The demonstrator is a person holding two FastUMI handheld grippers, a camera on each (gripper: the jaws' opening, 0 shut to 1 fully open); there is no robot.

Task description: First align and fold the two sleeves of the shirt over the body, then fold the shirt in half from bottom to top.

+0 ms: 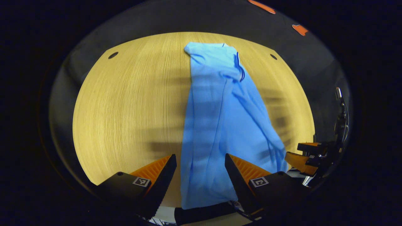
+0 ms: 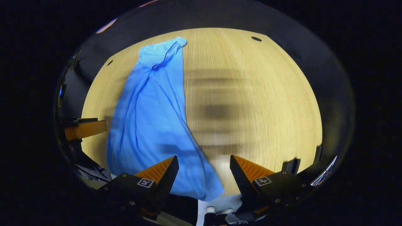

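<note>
A light blue shirt [image 1: 216, 125] lies lengthwise on the pale wooden table [image 1: 125, 103], already narrowed into a long strip with its sleeves brought in over the body; the collar end sits at the far side of the table and the hem hangs at the near edge. Long soft creases run down the cloth from collar to hem. In the left gripper view, the left gripper [image 1: 200, 171] hovers over the hem end with its two fingers spread wide apart, the cloth showing between them but not pinched by either finger. Off to the right side of that view, near the table's edge and just beside the shirt's lower corner, the right gripper [image 1: 309, 157] shows from the side. In the right gripper view, the shirt [image 2: 150, 119] lies on the left half of the table [image 2: 251, 94], and the right gripper [image 2: 204, 171] stands with its fingers wide apart over the shirt's near right corner, holding nothing. At the left edge of that view the left gripper [image 2: 83, 129] juts in beside the cloth. Blurred striped shadows fall across the bare wood.
</note>
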